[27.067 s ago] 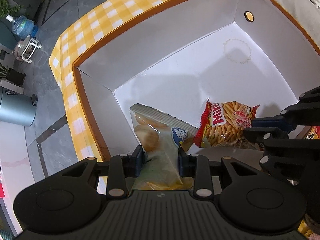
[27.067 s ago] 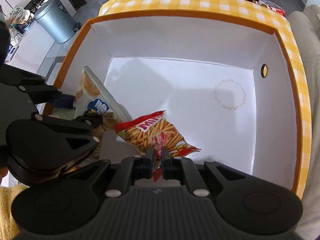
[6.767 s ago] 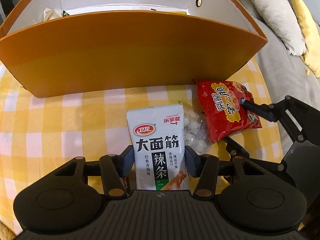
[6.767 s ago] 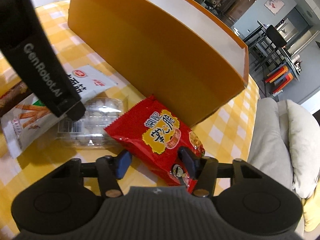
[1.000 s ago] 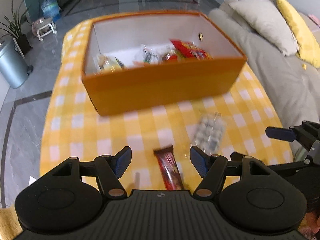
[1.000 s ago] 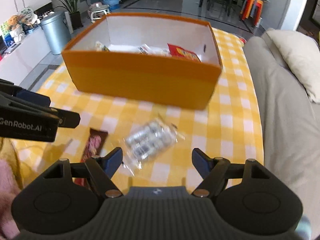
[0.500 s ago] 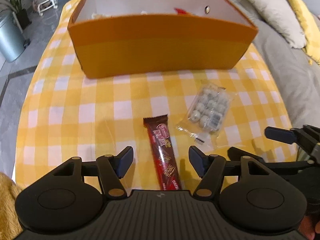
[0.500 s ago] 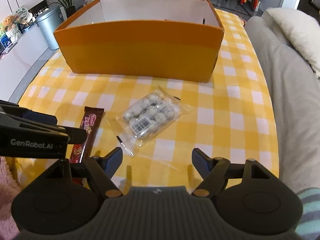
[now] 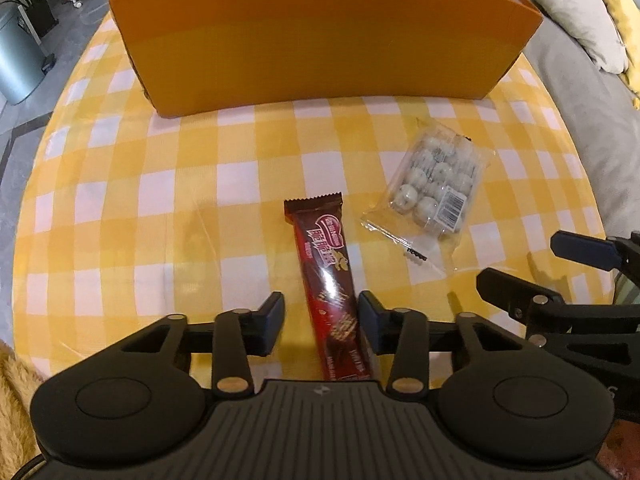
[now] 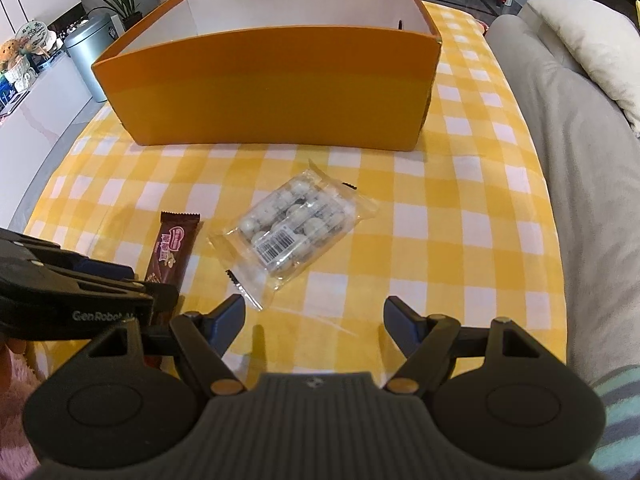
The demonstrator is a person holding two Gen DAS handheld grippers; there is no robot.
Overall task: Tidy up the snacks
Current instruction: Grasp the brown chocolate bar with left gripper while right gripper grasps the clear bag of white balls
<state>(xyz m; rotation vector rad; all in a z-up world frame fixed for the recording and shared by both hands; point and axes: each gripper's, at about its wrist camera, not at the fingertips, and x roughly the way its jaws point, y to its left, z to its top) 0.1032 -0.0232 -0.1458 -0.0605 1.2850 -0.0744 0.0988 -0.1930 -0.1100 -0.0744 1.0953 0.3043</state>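
Observation:
A dark brown chocolate bar [image 9: 326,268] lies on the yellow checked tablecloth [image 9: 160,208]. My left gripper [image 9: 321,320] is open, its jaws on either side of the bar's near end, not touching it. A clear pack of white candy balls [image 9: 434,182] lies to the bar's right. My right gripper [image 10: 314,322] is open and empty, just short of the candy pack [image 10: 294,228]. The bar also shows in the right wrist view [image 10: 173,250]. The orange box [image 10: 276,80] stands beyond both; its contents are hidden.
A grey sofa [image 10: 580,152] with cushions runs along the table's right edge. A metal bin [image 9: 16,56] and a plant stand on the floor to the left. The left gripper's body [image 10: 72,292] sits at the left of the right wrist view.
Both grippers have come down and forward toward the table. The left jaws now straddle the chocolate bar's near end. The right gripper is closer to the candy pack.

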